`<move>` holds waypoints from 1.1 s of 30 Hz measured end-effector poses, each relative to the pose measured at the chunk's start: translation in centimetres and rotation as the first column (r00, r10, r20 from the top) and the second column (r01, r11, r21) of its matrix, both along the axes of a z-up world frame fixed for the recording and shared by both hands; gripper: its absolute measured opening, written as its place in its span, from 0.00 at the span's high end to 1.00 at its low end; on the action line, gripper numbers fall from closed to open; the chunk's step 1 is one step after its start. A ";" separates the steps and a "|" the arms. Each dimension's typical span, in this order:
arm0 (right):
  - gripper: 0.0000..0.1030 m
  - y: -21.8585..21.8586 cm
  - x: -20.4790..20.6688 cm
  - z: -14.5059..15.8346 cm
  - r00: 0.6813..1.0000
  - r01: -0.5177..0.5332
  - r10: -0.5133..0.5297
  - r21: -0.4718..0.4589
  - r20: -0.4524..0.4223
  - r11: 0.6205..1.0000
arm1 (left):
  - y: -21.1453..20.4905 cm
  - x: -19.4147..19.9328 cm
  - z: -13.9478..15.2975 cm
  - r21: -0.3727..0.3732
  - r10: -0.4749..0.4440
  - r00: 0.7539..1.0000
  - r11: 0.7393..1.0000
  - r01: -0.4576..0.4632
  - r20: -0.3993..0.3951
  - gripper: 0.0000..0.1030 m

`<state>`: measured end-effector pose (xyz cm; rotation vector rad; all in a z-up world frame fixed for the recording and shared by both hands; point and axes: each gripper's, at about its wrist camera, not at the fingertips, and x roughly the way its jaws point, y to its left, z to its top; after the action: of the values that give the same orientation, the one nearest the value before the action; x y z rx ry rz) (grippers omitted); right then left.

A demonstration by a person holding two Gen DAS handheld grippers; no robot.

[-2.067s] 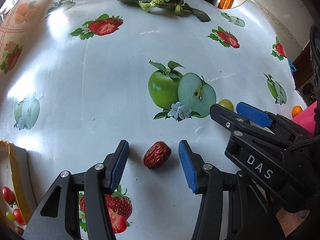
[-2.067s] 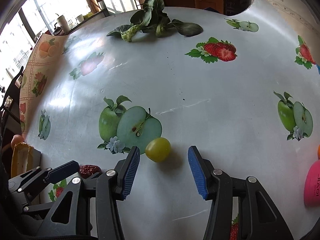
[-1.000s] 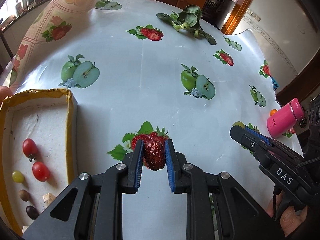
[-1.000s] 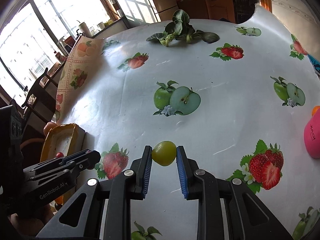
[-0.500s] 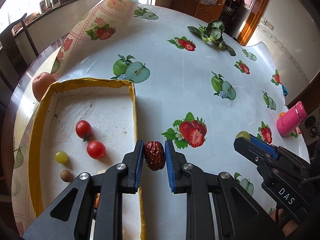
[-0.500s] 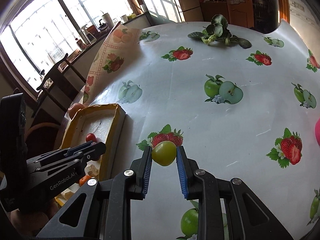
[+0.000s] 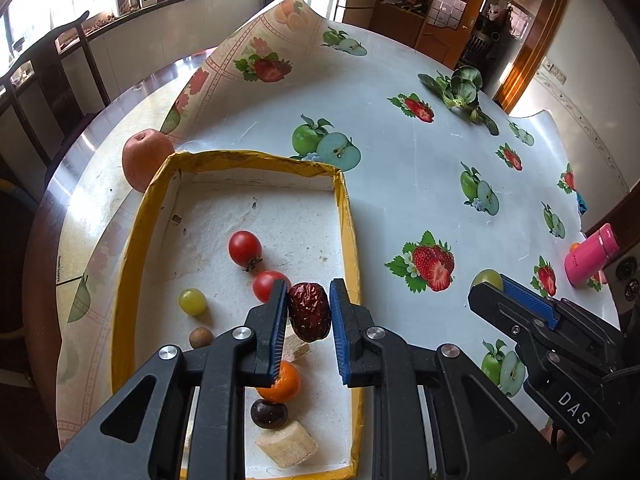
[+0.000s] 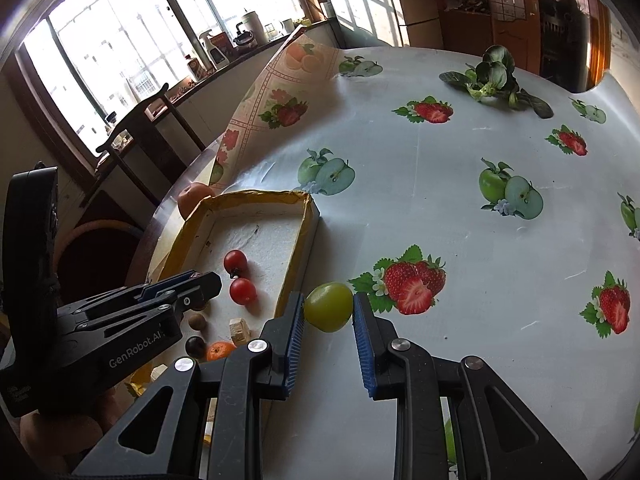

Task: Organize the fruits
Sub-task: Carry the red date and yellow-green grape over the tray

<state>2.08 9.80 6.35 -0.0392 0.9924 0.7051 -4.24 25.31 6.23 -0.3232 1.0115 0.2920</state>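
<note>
My left gripper [image 7: 309, 308] is shut on a wrinkled red date [image 7: 309, 312] and hangs over the right half of a yellow-rimmed white tray [image 7: 348, 208]. In the tray lie two cherry tomatoes [image 7: 245, 245], a yellow-green grape [image 7: 192, 301], a small brown fruit [image 7: 200, 337], a small orange [image 7: 280, 382], a dark fruit [image 7: 269, 414] and a pale chunk [image 7: 287, 444]. My right gripper [image 8: 329, 307] is shut on a green grape [image 8: 329, 306], just right of the tray [image 8: 300, 248] and above the tablecloth. The right gripper [image 7: 494, 284] also shows in the left wrist view, and the left gripper [image 8: 208, 282] in the right wrist view.
A large peach-coloured fruit [image 7: 146, 160] sits behind the tray's far left corner. Leafy greens [image 7: 460, 90] lie at the far side of the fruit-print tablecloth [image 7: 400, 184]. A pink bottle [image 7: 592, 254] and a small orange thing [image 7: 574, 247] stand at the right edge. A chair [image 8: 148, 128] stands beyond the table.
Both grippers have travelled left toward the tray, each keeping its fruit. The date has gone from above the tray's right rim to over its inside; the grape has come up beside that rim.
</note>
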 end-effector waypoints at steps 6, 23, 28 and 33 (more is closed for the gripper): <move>0.76 2.1 -0.6 -0.2 0.999 -0.033 0.033 -0.001 -0.004 0.999 | 2.1 -1.0 -0.2 -0.006 0.036 0.999 0.999 -0.036 -0.004 0.82; 0.76 9.1 1.4 -1.4 0.993 -0.114 0.114 -0.008 -0.016 0.993 | 7.4 0.0 -2.0 -0.026 0.105 0.994 0.994 -0.105 -0.033 0.82; 0.76 10.5 2.4 -1.5 0.992 -0.127 0.127 -0.007 -0.014 0.992 | 8.2 1.0 -2.2 -0.023 0.109 0.993 0.994 -0.110 -0.035 0.82; 0.76 11.6 3.3 -2.0 0.990 -0.138 0.137 -0.014 -0.018 0.990 | 8.9 2.2 -2.4 -0.016 0.108 0.993 0.994 -0.109 -0.037 0.82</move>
<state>5.43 21.37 4.33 -0.1159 1.0188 0.8250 -2.03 34.20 3.81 -0.3906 1.0348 0.3884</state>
